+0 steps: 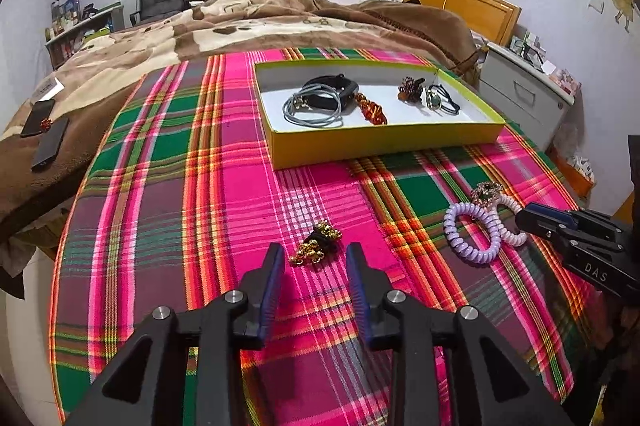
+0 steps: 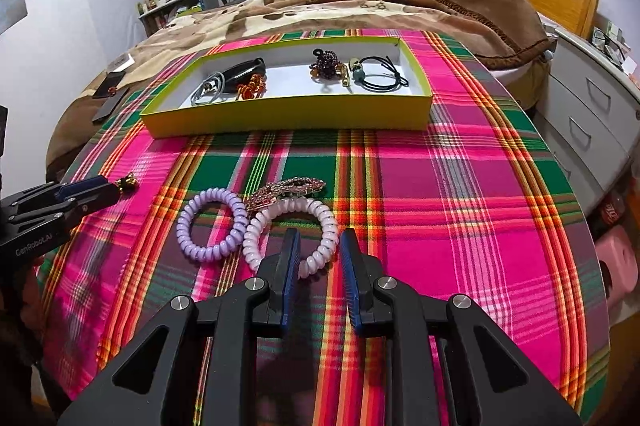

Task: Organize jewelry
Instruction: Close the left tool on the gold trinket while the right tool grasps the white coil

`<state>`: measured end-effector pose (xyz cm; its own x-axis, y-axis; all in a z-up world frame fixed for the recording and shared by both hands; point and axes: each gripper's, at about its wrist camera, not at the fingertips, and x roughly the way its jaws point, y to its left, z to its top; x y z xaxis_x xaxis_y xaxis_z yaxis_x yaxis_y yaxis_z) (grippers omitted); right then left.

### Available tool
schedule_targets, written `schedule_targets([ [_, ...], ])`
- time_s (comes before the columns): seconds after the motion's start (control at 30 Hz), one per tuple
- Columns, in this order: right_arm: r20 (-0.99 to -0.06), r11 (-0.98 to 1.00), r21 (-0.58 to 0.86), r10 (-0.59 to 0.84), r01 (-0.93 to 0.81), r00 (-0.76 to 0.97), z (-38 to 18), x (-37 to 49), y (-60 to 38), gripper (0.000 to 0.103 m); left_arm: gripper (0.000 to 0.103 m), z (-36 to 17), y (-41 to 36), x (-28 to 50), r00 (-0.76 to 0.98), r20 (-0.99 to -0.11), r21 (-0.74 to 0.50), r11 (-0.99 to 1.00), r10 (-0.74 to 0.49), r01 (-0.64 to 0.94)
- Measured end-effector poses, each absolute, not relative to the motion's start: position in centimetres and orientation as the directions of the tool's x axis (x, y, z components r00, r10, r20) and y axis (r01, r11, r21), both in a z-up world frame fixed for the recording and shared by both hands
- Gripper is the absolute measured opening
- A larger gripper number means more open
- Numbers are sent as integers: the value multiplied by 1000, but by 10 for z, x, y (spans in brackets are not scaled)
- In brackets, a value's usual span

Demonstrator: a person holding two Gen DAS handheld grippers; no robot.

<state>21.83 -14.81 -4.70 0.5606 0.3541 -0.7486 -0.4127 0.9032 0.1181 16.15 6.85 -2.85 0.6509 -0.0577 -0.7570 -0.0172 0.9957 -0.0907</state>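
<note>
A black hair tie with gold bells (image 1: pixel 316 249) lies on the plaid tablecloth (image 1: pixel 224 186), just ahead of my left gripper (image 1: pixel 315 258). That gripper is open, with its fingertips on either side of the tie's near end. My right gripper (image 2: pixel 320 242) is open over the near arc of a pale pink coil tie (image 2: pixel 320 216). A purple coil tie (image 2: pixel 210 222) and a rhinestone hair clip (image 2: pixel 286 188) lie beside it. In the left wrist view the right gripper (image 1: pixel 524 216) sits at the coil ties (image 1: pixel 472 230). The yellow-green tray (image 2: pixel 288 116) holds several pieces.
The tray (image 1: pixel 384 140) stands at the far side of the round table. Behind it is a bed with a brown blanket (image 1: pixel 248 18); two dark phones (image 1: pixel 48 142) lie on it at the left. A white drawer unit (image 2: pixel 592 114) and a pink stool (image 2: pixel 616 262) stand to the right.
</note>
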Motion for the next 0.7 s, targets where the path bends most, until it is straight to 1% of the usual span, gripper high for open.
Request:
schedule_targets([
  [0.17,-759,902,105,344,-419,552,-50,225,-144,21,31,-35,69,173,619,-783,-90,996,-62,-14],
  [0.4,-768,899,45,310,-435,561,-51,225,-135,21,31,-37,57,181,615,-788,-8,1000,2,-13],
  [0.43,-768,899,38,306,-436,563,-51,225,-134,21,30,-36,55,181,616,-788,2,1000,5,-6],
  [0.5,-768,900,28,299,-436,567,-51,224,-134,19,21,-36,52,181,617,-787,7,1000,0,10],
  [0.53,-768,899,24,297,-437,568,-51,223,-134,15,19,-36,50,181,618,-787,14,1000,1,16],
  [0.57,-768,899,23,296,-437,568,-51,222,-133,11,18,-36,49,181,618,-786,18,1000,3,19],
  [0.7,-766,900,48,311,-432,562,-50,218,-138,10,16,-34,47,177,622,-783,15,1000,-4,25],
])
